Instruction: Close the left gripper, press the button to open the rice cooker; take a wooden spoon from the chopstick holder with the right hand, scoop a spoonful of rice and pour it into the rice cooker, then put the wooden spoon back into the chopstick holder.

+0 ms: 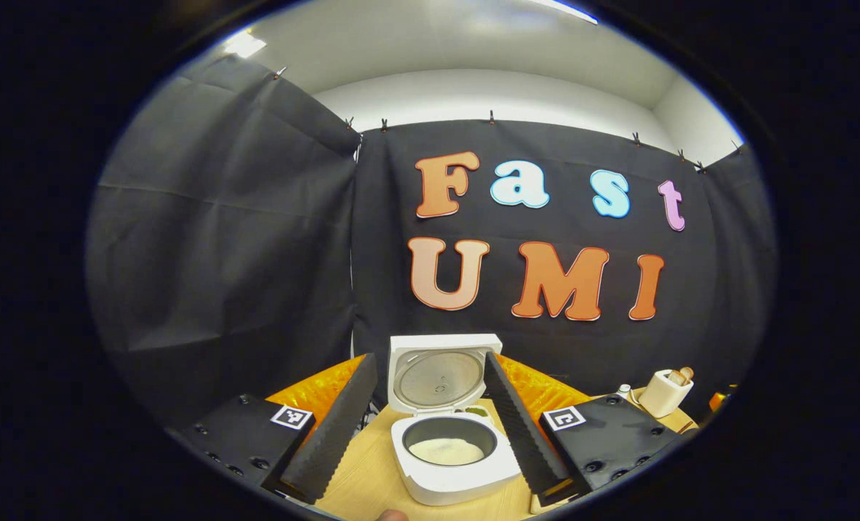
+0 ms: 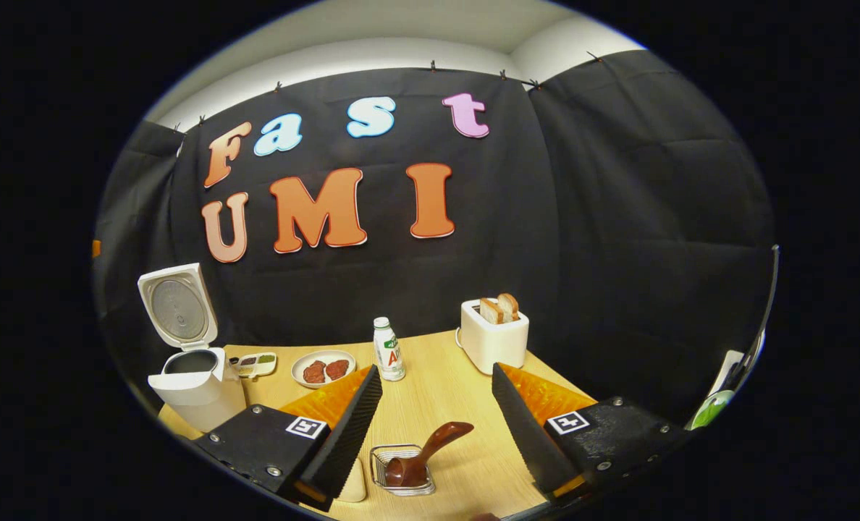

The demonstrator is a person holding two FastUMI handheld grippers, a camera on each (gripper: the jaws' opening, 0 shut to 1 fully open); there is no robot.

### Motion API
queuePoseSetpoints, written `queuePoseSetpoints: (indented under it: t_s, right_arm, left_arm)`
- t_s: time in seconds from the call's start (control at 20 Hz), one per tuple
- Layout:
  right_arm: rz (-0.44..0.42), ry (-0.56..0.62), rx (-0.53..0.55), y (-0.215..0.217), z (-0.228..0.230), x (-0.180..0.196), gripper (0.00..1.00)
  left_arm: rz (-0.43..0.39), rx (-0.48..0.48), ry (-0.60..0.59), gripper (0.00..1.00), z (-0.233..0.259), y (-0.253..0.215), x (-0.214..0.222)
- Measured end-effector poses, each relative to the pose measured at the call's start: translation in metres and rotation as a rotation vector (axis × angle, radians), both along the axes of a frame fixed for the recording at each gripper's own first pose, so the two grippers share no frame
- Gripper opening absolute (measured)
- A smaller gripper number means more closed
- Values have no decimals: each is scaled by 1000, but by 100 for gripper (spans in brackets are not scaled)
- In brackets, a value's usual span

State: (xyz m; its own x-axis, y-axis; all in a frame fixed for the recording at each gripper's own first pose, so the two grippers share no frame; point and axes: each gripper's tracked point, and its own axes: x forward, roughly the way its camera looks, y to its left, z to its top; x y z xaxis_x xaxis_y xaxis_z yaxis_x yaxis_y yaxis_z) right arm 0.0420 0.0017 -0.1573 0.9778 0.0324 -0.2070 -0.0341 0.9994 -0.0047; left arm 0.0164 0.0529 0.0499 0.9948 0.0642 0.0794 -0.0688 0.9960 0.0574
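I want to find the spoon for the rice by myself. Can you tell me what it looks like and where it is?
Look at the wooden table, at its near edge between the right gripper's open fingers. A small wire holder sits there, and the wooden spoon stands in it, bowl down, handle leaning up to the right. It is the only dark brown, glossy thing; the toaster and bottle stand farther back.

A white toaster [image 2: 494,340] stands upright toward the back of the light wooden tabletop [image 2: 444,405], with two slices of toast [image 2: 500,308] sticking up out of its slots. Well to its left stands a small white bottle [image 2: 387,350] with a white cap. Just beside the bottle lies a round plate [image 2: 323,369] carrying two dark reddish pieces of food, and farther left sits a small tray [image 2: 256,364] with greenish contents.
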Motion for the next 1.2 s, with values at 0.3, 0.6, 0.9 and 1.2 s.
queuePoseSetpoints:
  t_s: [0.3, 0.6, 0.9, 1.2]
  right_arm:
    - [-4, 103, 53, -11, -61, 22, 95]
    - [22, 242, 164, 0, -118, 28, 95]
    - [55, 366, 288, 16, -146, 25, 78]
    - [47, 410, 432, 21, -147, 29, 29]
  left_arm:
    - [57, 48, -27, 100, 8, 12, -17]
    - [75, 35, 9, 99, 3, 11, -28]
    - [93, 13, 45, 100, -12, 14, -31]
    - [106, 5, 96, 100, -29, 19, -30]
